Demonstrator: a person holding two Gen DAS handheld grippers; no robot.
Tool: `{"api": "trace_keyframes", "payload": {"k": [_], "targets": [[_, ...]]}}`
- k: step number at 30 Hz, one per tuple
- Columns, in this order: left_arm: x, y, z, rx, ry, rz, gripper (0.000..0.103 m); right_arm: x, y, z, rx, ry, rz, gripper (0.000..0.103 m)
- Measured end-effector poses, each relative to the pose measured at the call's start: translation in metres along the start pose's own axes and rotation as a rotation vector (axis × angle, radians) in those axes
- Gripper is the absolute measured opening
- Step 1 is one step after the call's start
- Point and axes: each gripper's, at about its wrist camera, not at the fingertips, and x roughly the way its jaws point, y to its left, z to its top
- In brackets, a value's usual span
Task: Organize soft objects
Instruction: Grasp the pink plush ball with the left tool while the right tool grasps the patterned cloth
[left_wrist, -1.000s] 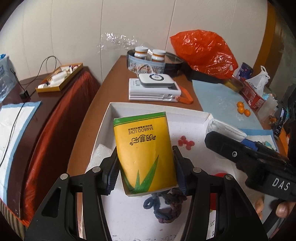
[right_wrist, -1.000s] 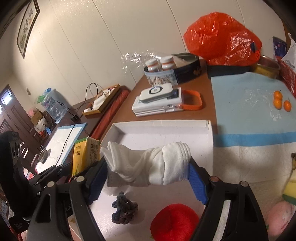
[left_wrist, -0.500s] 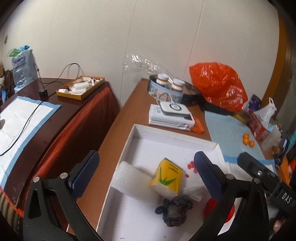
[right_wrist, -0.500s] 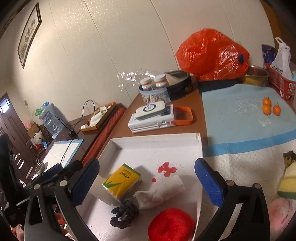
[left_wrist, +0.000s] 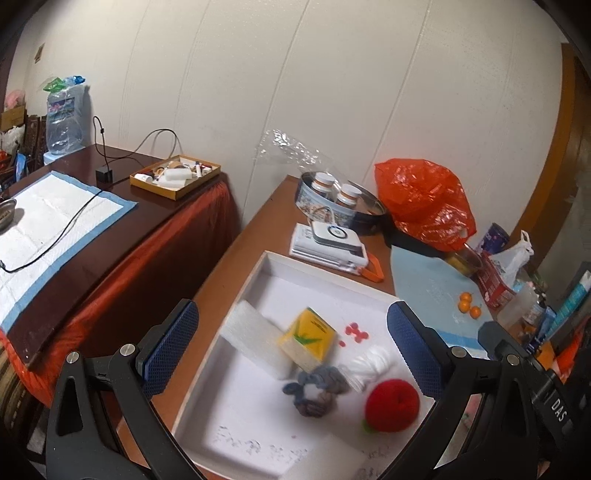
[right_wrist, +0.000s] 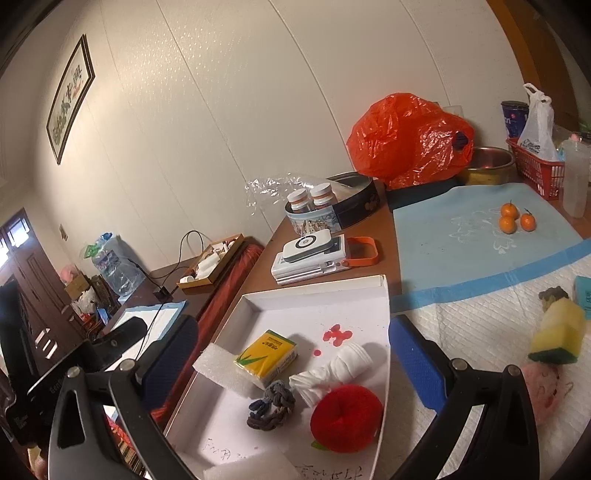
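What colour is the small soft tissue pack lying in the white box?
The tissue pack is yellow with a green top edge and green leaf print, clearest in the right wrist view.

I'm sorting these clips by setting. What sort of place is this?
Most likely a lived-in room at home. A framed picture hangs on the panelled wall, a water jug stands by a cloth-draped side table, and small oranges and an orange plastic bag clutter the table.

A yellow tissue pack (right_wrist: 266, 353) lies flat in the white tray (right_wrist: 314, 291), leaning on a white foam block (right_wrist: 218, 369). Beside it lie a rolled white sock (right_wrist: 332, 369), a grey braided tie (right_wrist: 271, 406) and a red plush apple (right_wrist: 345, 417).
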Motion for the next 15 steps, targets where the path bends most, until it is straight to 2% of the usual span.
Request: {"api": "trace_keyframes", "payload": {"k": [9, 15], "targets": [[-0.006, -0.053, -0.025, 0.065, 0.032, -0.047, 0.103, -0.034, -0.033, 0.0, 0.053, -0.048, -0.025, 0.103], [0.0, -0.116, -0.048, 0.129, 0.064, -0.168, 0.103, -0.058, -0.07, 0.005, 0.059, -0.069, -0.061, 0.103]]}}
